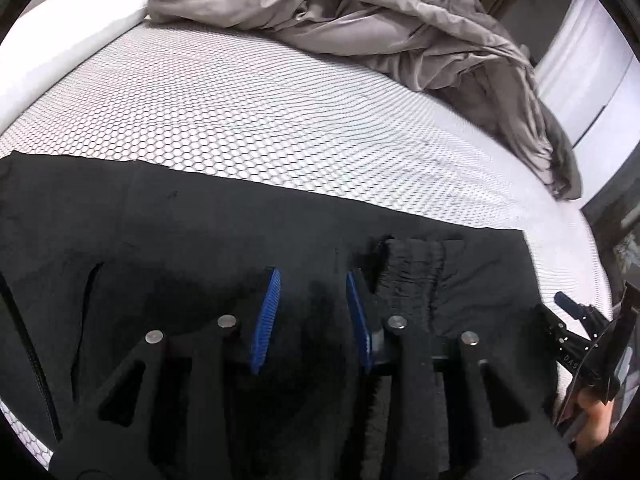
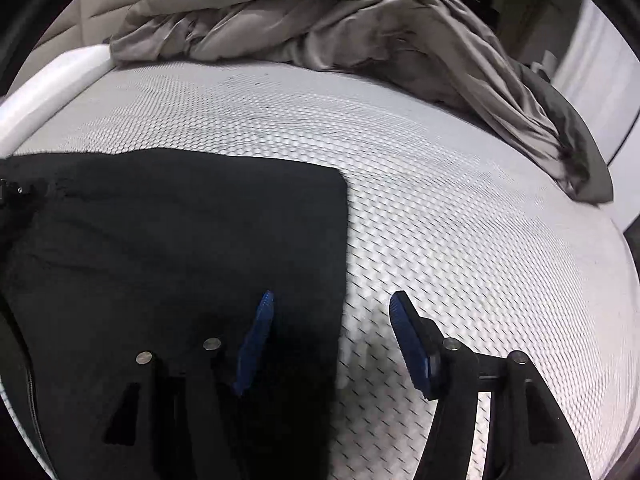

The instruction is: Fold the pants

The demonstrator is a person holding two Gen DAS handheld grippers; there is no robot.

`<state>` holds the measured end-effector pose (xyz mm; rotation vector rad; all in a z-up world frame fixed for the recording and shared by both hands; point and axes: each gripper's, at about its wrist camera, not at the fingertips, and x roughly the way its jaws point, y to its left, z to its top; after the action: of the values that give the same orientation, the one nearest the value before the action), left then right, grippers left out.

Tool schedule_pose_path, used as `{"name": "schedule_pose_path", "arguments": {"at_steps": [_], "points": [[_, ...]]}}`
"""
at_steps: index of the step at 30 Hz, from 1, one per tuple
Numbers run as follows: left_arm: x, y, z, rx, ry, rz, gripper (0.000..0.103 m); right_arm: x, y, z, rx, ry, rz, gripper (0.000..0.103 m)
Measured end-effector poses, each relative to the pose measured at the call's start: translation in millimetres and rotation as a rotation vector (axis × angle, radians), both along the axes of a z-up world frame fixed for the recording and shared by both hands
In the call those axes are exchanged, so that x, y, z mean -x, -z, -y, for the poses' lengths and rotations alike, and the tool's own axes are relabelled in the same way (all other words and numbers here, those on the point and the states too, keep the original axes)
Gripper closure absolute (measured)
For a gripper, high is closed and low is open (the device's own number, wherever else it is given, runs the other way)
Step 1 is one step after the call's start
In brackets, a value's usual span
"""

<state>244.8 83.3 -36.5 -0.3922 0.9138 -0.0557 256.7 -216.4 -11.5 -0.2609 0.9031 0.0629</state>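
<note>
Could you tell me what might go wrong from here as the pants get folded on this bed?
1. The left tool stands open over the black pants beside the gathered waistband; closing there might pinch only the top layer.
2. The right tool straddles the pants' edge, one finger over bare mattress, so it could miss the fabric.
3. The grey duvet is heaped on the mattress behind; a far fold might land against it.

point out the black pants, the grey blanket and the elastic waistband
black pants [image 2: 180, 240], right wrist view, flat middle of the folded cloth
grey blanket [image 1: 340, 12], left wrist view, crumpled middle of the heap
elastic waistband [image 1: 412, 276], left wrist view, gathered ribbed part
</note>
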Motion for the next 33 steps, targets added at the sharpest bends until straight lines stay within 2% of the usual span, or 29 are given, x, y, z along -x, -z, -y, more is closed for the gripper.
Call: {"name": "schedule_pose_path", "arguments": {"at_steps": [5, 8, 10, 13, 16, 19, 20, 21, 22, 23, 25, 27, 28, 30, 32, 33], "points": [[-7.0, -3.5, 20.7, 0.069, 0.058, 0.004, 0.068, 13.5, -16.2, 4.7, -0.120, -0.030, 0.024, 0.036], [-19.5, 3.8, 36.3, 0.105, 0.094, -0.044, 0.065, 21.1, -19.0, 8.6, -0.172, -0.046, 0.027, 0.036], [-26.8, 11.4, 43.1, 0.093, 0.095, -0.084, 0.062, 27.1, -18.7, 6.5, -0.195, -0.055, 0.026, 0.036], [-36.8, 16.8, 46.5, 0.095, 0.101, -0.113, 0.055, 34.8, -18.1, 3.3, -0.201, -0.073, 0.022, 0.036], [-44.9, 21.1, 44.4, 0.169, 0.108, -0.124, 0.039, 32.1, -15.3, 2.8, -0.187, -0.087, 0.015, 0.036], [-48.7, 24.2, 43.1, 0.220, 0.107, -0.117, 0.038, 33.7, -13.7, 7.8, -0.184, -0.081, 0.013, 0.036], [-48.8, 23.9, 43.9, 0.223, 0.114, -0.114, 0.042, 33.2, -12.8, 9.4, -0.184, -0.077, 0.011, 0.036], [-48.2, 23.5, 45.5, 0.201, 0.112, -0.108, 0.047, 33.0, -11.9, 10.5, -0.182, -0.072, 0.008, 0.036], [-47.9, 23.4, 48.4, 0.166, 0.101, -0.103, 0.058, 33.2, -11.3, 12.4, -0.181, -0.069, 0.006, 0.036], [-47.1, 22.6, 52.6, 0.140, 0.101, -0.089, 0.062, 33.1, -11.1, 13.6, -0.182, -0.067, 0.005, 0.036], [-43.0, 14.8, 59.2, 0.083, 0.110, -0.049, 0.069, 33.9, -12.2, 14.5, -0.183, -0.068, 0.010, 0.036], [-35.5, -2.3, 56.9, 0.081, 0.112, 0.018, 0.086, 35.1, -13.4, 15.1, -0.184, -0.065, 0.017, 0.036], [-33.0, -8.7, 54.7, 0.084, 0.106, 0.040, 0.089, 36.1, -14.4, 15.7, -0.187, -0.064, 0.021, 0.036], [-28.7, -18.5, 45.9, 0.102, 0.071, 0.083, 0.089, 37.9, -16.1, 16.7, -0.195, -0.064, 0.027, 0.036], [-30.5, -15.1, 39.0, 0.109, 0.034, 0.072, 0.089, 39.3, -16.9, 17.0, -0.195, -0.063, 0.031, 0.036], [-33.9, -7.2, 36.4, 0.100, 0.014, 0.040, 0.089, 39.8, -17.1, 17.3, -0.195, -0.062, 0.033, 0.036]]}}
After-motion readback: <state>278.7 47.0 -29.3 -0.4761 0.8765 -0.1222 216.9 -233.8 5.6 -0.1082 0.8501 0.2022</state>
